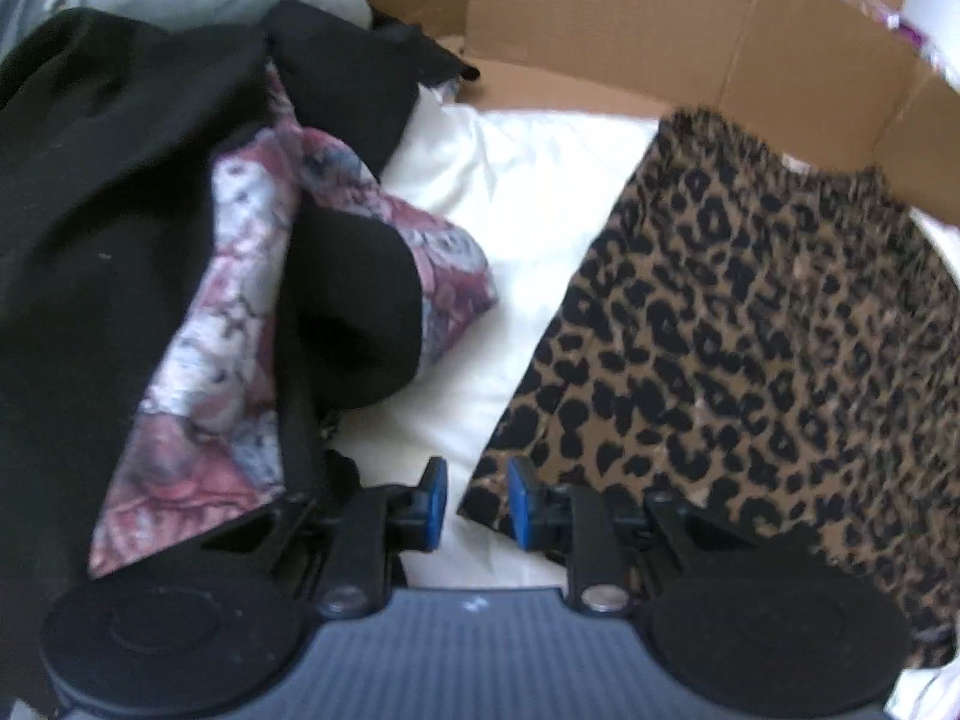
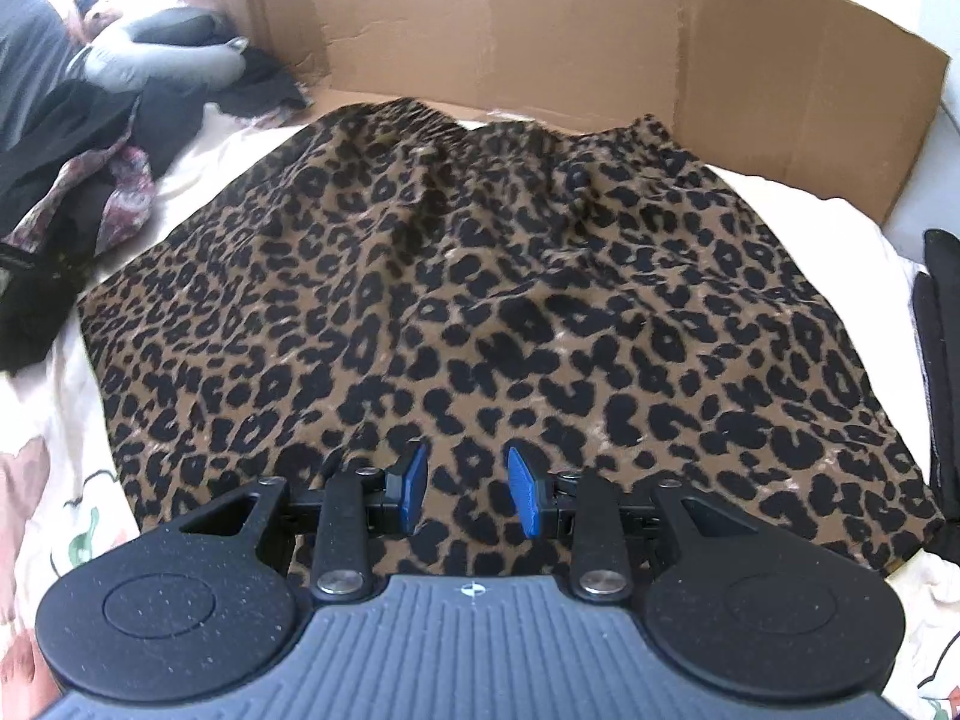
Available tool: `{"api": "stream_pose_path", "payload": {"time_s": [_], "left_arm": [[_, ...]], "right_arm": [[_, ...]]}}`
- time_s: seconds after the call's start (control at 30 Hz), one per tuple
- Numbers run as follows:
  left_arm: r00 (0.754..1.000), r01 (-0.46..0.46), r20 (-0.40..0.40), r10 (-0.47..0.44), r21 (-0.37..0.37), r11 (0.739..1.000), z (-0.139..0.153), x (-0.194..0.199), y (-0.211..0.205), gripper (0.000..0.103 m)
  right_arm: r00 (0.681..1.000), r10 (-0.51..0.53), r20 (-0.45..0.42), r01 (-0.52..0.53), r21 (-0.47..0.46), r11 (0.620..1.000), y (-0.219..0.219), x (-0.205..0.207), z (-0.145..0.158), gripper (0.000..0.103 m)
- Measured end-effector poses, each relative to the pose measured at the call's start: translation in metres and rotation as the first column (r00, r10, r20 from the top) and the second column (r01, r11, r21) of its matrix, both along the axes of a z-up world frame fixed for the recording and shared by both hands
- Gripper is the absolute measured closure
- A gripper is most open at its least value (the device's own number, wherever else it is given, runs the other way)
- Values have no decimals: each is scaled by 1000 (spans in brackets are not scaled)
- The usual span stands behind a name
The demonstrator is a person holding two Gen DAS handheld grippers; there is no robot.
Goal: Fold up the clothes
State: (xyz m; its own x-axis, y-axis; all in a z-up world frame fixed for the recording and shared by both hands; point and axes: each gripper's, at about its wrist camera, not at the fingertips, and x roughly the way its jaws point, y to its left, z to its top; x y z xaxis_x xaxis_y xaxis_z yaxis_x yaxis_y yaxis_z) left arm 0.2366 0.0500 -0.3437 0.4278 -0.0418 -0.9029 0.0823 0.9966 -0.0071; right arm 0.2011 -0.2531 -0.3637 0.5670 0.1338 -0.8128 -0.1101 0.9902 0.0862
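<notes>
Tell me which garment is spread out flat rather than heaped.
The leopard-print garment, lying spread across the white bedding. The black garment and the floral one sit crumpled together in a heap beside it.

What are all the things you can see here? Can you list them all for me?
leopard-print garment: one, brown with black spots, spread flat on the bedding in the middle
bedding: one, cream white, under the clothes
black garment: one, black, heaped on the left
floral cloth: one, pink, white and grey, tucked in the black heap
cardboard: one sheet, brown, standing behind the leopard-print garment
grey cushion: one, grey, far left at the back
dark item: one, black, right edge, cannot tell what it is
left gripper: one, black with blue pads, open, over the garment's left edge
right gripper: one, black with blue pads, open, above the garment's near part
</notes>
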Motion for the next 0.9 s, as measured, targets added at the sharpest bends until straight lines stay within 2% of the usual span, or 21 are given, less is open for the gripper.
{"api": "stream_pose_path", "payload": {"time_s": [0.27, 0.37, 0.43, 0.5, 0.6, 0.7, 0.77, 0.8, 0.83, 0.9], "left_arm": [[998, 36, -48, -34, 39, 999, -24, 3, -6, 77], [996, 74, -49, -70, 67, 995, -31, 2, -13, 73], [996, 84, -43, -80, 91, 992, -33, 3, -13, 61], [996, 72, -59, -66, 101, 992, -33, 8, -12, 55], [995, 65, -74, -59, 83, 994, -32, 13, -8, 54], [996, 66, -66, -62, 64, 996, -31, 12, -5, 60], [995, 79, -61, -76, 44, 996, -29, 10, -6, 74], [994, 91, -60, -89, 34, 995, -27, 10, -7, 89], [993, 107, -59, -105, 30, 994, -23, 10, -9, 96], [990, 136, -40, -134, 43, 990, -14, 8, -12, 96]], "right_arm": [[1000, 4, -23, -3, 15, 1000, 3, -1, -5, 66], [1000, 5, -26, -5, 18, 1000, 3, -1, -6, 66], [1000, 7, -27, -6, 18, 1000, 3, -1, -7, 66], [1000, 9, -29, -8, 19, 1000, 3, -1, -7, 66], [999, 11, -37, -10, 22, 1000, 4, -2, -10, 66], [999, 13, -43, -12, 33, 999, 7, -2, -12, 66], [999, 23, -42, -22, 37, 999, 9, -3, -12, 66], [999, 28, -40, -27, 37, 999, 10, -3, -11, 66], [999, 31, -38, -29, 38, 999, 10, -3, -11, 66], [999, 36, -34, -34, 39, 999, 10, -4, -9, 66]]}}
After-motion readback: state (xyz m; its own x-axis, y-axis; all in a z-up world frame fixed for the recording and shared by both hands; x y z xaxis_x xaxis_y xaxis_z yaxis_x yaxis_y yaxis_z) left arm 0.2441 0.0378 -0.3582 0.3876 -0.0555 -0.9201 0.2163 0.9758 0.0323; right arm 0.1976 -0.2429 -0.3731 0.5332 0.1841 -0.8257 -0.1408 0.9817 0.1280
